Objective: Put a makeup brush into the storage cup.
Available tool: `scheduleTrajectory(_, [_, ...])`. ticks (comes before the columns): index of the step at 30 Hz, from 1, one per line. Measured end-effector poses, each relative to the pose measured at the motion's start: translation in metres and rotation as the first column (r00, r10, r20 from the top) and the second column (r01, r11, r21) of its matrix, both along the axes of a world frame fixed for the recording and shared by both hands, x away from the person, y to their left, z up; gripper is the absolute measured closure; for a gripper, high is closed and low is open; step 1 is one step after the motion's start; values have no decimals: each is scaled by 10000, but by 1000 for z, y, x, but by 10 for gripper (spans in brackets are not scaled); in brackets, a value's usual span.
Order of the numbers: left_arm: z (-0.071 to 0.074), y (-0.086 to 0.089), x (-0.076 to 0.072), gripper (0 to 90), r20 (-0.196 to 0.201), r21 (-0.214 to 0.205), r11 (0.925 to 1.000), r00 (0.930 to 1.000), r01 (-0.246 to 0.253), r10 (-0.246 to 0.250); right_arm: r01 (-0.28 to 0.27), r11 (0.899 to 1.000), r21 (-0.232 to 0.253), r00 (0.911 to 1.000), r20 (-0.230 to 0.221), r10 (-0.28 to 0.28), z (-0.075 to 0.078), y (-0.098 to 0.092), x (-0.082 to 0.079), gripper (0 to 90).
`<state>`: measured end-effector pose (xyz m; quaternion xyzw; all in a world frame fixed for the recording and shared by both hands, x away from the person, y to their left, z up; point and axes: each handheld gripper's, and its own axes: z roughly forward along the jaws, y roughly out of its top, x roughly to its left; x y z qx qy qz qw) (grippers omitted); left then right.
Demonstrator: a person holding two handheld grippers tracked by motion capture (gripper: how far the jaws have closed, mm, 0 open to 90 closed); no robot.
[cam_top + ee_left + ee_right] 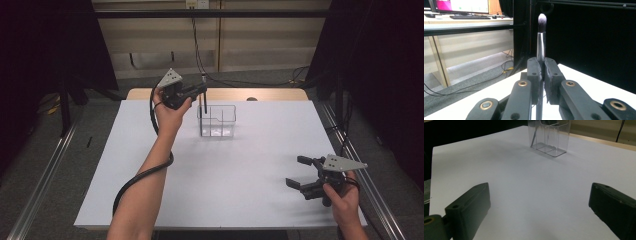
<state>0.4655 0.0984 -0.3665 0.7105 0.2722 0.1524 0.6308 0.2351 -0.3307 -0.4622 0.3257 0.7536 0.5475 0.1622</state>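
Note:
My left gripper (202, 90) hovers over the far middle of the table, shut on a makeup brush (204, 100) that stands upright. In the left gripper view the pads (534, 72) pinch the silver ferrule (540, 46), with the dark bristle tip (542, 21) pointing up. The brush's thin handle end (533, 138) reaches down into the left compartment of a clear plastic organizer (217, 121), which shows upright in the right gripper view (554, 137). My right gripper (297, 171) rests low near the table's front right, open, with nothing between its fingers (470, 207).
A white sheet (215, 170) covers the table, with a wooden strip (280, 94) along its far edge. Metal rails (365, 175) run along both sides. Cables (250, 80) lie on the floor behind, and black curtains hang left and right.

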Motion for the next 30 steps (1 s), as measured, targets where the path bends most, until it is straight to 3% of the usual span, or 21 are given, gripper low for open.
scheduleTrajectory(30, [-19,-2,-2,836,-261,153,9998,9996,-95,99,-78,10000,-5,10000,8,78,0,1,0,36])
